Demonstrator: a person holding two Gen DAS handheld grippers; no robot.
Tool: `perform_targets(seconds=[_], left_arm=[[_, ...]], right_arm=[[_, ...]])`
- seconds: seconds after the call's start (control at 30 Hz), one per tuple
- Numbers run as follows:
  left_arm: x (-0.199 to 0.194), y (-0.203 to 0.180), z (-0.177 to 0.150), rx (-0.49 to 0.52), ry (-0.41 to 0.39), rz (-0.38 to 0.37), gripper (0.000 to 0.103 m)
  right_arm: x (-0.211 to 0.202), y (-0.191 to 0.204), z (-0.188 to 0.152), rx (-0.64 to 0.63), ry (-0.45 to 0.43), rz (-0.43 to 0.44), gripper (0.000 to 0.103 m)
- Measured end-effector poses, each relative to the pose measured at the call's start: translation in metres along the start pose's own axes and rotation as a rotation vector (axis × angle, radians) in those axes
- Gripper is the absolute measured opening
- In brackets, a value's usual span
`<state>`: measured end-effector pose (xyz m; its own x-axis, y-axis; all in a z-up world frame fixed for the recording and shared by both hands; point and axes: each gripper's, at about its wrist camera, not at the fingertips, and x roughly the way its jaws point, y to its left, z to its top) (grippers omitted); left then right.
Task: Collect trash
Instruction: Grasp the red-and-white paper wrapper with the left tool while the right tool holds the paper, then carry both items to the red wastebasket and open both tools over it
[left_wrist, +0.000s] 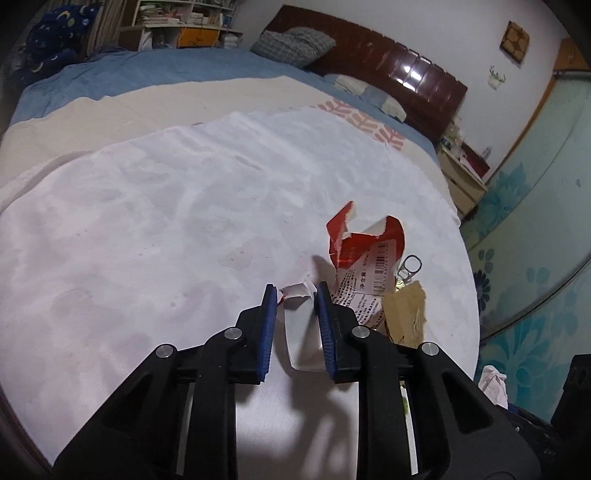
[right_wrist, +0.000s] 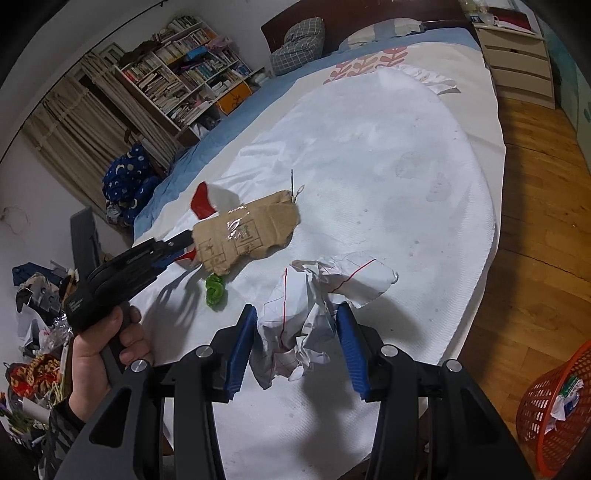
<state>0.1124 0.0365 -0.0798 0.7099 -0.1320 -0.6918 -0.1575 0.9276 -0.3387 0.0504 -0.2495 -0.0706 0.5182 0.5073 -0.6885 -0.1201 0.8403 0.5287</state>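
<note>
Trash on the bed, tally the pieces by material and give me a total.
Paper or packaging: 2, the crumpled white paper and the torn red-and-white wrapper
Cardboard: 1, the brown cardboard piece
Green scrap, material unclear: 1
Total: 4

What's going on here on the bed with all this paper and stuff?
A person is clearing trash off the bed with two hand-held grippers. The left gripper has its fingers around an edge of the torn red and white wrapper. The right gripper straddles the crumpled white paper. A cardboard piece and a green scrap remain on the white sheet. A red basket waits on the floor.
</note>
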Motion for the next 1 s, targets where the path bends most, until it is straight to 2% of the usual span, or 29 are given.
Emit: perform_targets(seconds=[0.2, 0.4, 0.57, 0.67, 0.73, 0.83, 0.9, 1.0], left_arm=[[-0.037, 0.003, -0.006, 0.009, -0.056, 0.014, 0.022], [-0.079, 0.003, -0.009, 0.034, -0.162, 0.066, 0.022], [-0.122, 0.004, -0.005, 0.008, -0.255, 0.108, 0.022], [-0.137, -0.005, -0.005, 0.028, -0.280, 0.122, 0.022], [-0.133, -0.019, -0.008, 0.095, -0.247, 0.164, 0.022], [-0.101, -0.025, -0.024, 0.167, -0.147, 0.258, 0.022], [-0.086, -0.012, -0.044, 0.114, -0.087, 0.275, 0.022], [-0.087, -0.008, -0.057, 0.077, -0.087, 0.286, 0.022]], right_arm=[[-0.005, -0.002, -0.005, 0.006, -0.006, 0.001, 0.046], [-0.011, 0.003, -0.009, 0.003, -0.019, 0.005, 0.046], [-0.024, 0.008, -0.010, -0.003, -0.051, 0.012, 0.046], [-0.041, 0.011, -0.012, -0.015, -0.090, 0.023, 0.046], [-0.059, 0.012, -0.015, -0.027, -0.119, 0.041, 0.046], [-0.076, 0.009, -0.023, -0.039, -0.136, 0.048, 0.046], [-0.085, 0.001, -0.029, -0.024, -0.138, 0.045, 0.046], [-0.097, -0.013, -0.034, 0.003, -0.149, 0.037, 0.046]])
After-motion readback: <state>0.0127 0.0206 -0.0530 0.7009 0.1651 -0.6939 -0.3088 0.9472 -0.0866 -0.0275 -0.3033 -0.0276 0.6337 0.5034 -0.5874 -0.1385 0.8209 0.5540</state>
